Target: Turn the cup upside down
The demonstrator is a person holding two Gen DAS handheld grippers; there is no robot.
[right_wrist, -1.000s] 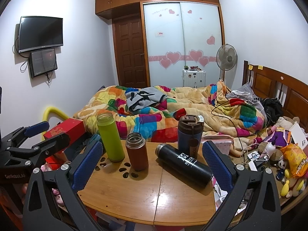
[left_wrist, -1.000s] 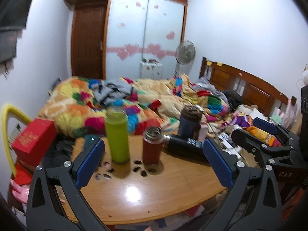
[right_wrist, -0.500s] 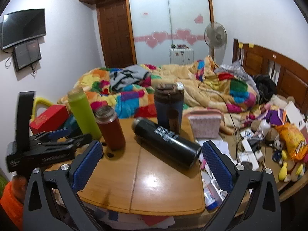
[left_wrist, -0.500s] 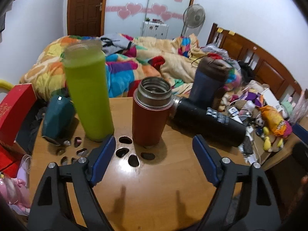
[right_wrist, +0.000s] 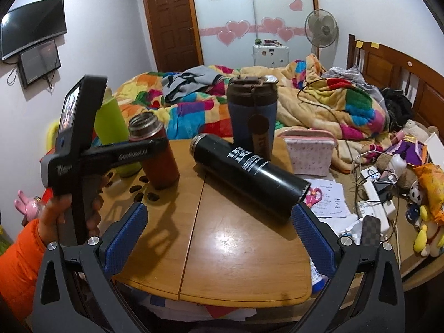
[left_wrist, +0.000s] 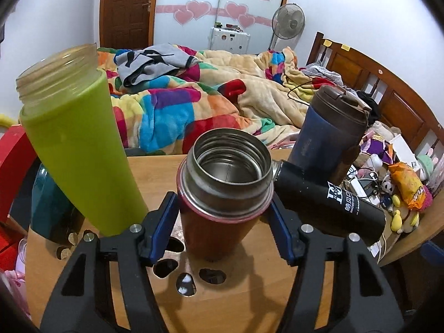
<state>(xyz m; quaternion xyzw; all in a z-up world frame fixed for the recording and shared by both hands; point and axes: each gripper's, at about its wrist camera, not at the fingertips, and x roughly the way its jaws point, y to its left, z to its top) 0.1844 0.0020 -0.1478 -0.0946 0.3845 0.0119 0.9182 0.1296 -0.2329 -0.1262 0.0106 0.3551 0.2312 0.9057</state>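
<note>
Left gripper (left_wrist: 224,224): its blue-padded fingers (left_wrist: 163,229) are sitting on either side of the red cup (left_wrist: 219,194), against or very nearly against its body; firm contact cannot be confirmed. The red cup is standing upright on the wooden table (left_wrist: 238,299), steel mouth open and facing up, with nothing visible inside.

Taking the red cup as reference: the green bottle (left_wrist: 80,149), lidless, is standing just left of it; a teal object (left_wrist: 48,208) is sitting beyond the green bottle, farther left. The black flask (left_wrist: 330,205) is lying on its side just right of the cup, its mouth end next to the cup's rim. The blue tumbler (left_wrist: 327,138) with a brown lid is standing upright behind and right of the cup. The bed, under a multicoloured blanket (left_wrist: 177,105), is lying behind it.

Right gripper (right_wrist: 219,227): its fingers are spread wide and holding nothing, hovering over the table well to the right of the red cup, nearer the base end of the black flask.
</note>
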